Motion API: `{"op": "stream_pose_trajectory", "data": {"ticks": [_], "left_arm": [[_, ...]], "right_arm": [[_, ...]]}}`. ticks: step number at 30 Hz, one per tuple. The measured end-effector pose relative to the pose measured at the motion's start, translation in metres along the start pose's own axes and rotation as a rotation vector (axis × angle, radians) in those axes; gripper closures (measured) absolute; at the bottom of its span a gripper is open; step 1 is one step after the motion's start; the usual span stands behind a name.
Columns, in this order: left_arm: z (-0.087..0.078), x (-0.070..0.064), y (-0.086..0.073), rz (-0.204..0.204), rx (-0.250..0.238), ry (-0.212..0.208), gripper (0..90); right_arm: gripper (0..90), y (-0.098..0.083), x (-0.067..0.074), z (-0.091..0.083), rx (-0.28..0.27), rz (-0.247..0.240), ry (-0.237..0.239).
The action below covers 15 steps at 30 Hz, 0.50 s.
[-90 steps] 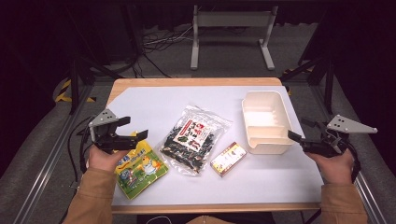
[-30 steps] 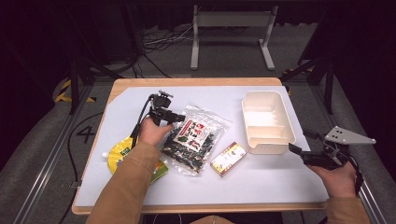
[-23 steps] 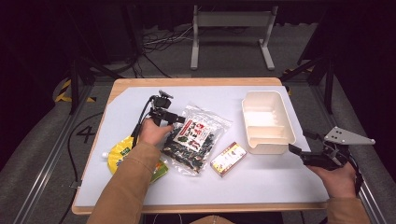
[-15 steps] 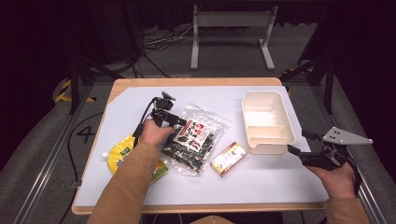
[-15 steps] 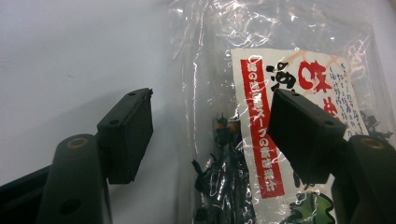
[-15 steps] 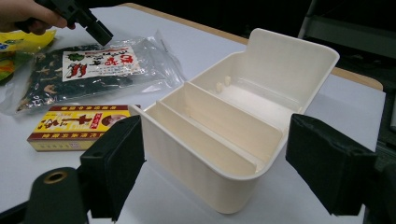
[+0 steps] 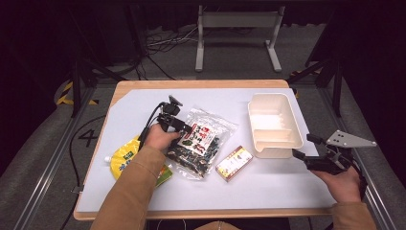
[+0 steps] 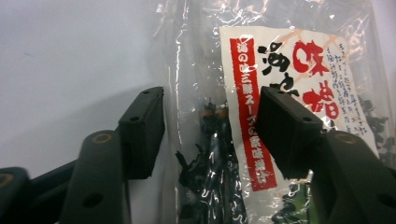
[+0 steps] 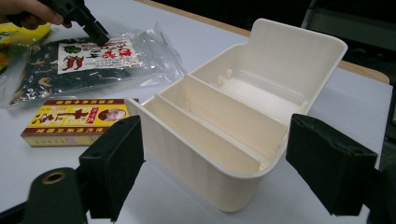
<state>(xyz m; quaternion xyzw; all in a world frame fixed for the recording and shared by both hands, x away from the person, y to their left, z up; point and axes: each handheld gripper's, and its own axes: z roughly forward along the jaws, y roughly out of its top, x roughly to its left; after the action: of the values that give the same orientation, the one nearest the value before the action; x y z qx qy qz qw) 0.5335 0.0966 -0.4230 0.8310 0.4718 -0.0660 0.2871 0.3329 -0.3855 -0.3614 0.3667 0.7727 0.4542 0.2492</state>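
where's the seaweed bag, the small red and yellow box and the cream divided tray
seaweed bag (image 7: 200, 143), high view, on its printed label
small red and yellow box (image 7: 233, 163), high view, middle of its top face
cream divided tray (image 9: 205, 175), right gripper view, on its near outer wall

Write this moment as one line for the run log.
left hand-held gripper: closing astride clear seaweed bag edge | right hand-held gripper: open, facing cream divided box

The seaweed packet (image 8: 280, 116) is clear, crinkled, glossy film with a paper-like printed label. The divided tray (image 9: 243, 135) looks like smooth matt cream plastic. The small box (image 9: 74, 121) is glossy printed card; the table (image 7: 143, 88) has a matt white top edged in wood
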Motion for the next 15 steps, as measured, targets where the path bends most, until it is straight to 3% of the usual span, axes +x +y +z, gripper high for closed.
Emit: {"op": "stream_pose_trajectory", "data": {"ticks": [10,13,15], "left_arm": [[0.000,-0.008,0.001,0.014,0.015,0.005,60.6],[-0.001,-0.011,0.001,0.029,0.014,0.023,68.0],[-0.001,-0.013,0.000,0.069,0.012,0.024,73.3]], "right_arm": [[19.1,0.001,0.001,0.001,-0.001,0.002,0.003],[19.6,0.001,0.001,0.002,-0.001,0.000,0.002],[20.2,0.001,0.001,0.002,0.003,0.001,0.002]]}}
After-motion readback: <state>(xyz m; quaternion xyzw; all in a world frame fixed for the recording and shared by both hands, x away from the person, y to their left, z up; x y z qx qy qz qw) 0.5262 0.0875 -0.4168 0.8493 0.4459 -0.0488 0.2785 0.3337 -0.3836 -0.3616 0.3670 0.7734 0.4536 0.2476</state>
